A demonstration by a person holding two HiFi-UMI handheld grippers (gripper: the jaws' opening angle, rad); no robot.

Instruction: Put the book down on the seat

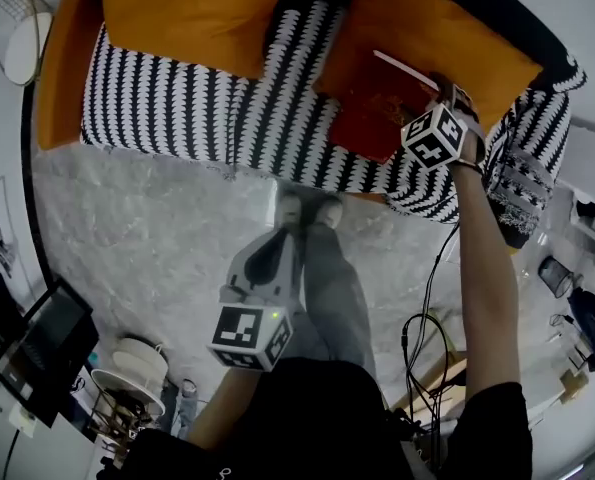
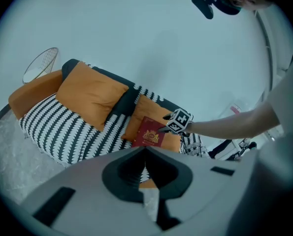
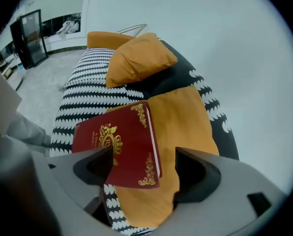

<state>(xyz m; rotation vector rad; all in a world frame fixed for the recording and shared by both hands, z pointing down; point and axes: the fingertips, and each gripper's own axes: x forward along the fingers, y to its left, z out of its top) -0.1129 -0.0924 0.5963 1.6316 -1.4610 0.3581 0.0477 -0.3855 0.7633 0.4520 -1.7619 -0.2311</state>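
Red book (image 3: 119,149) lay on the orange cushion (image 3: 185,127) on the sofa seat (image 3: 82,97). Right gripper (image 3: 142,159) straddled it, jaws wide apart, pads off the cover. Left gripper (image 2: 145,154) closed, empty, well away. Jaws needed to stay clear of the cover; the book looked easy to slide.

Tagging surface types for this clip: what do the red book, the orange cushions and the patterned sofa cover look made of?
Book: stiff board cover, dark red with a slight sheen and gold stamped ornament; a pale paper edge shows.
Orange cushions: soft matte fabric, judging by the dents and folds.
Sofa cover: matte textile with a black-and-white pattern, draping over the seat edge; weave too small to tell.
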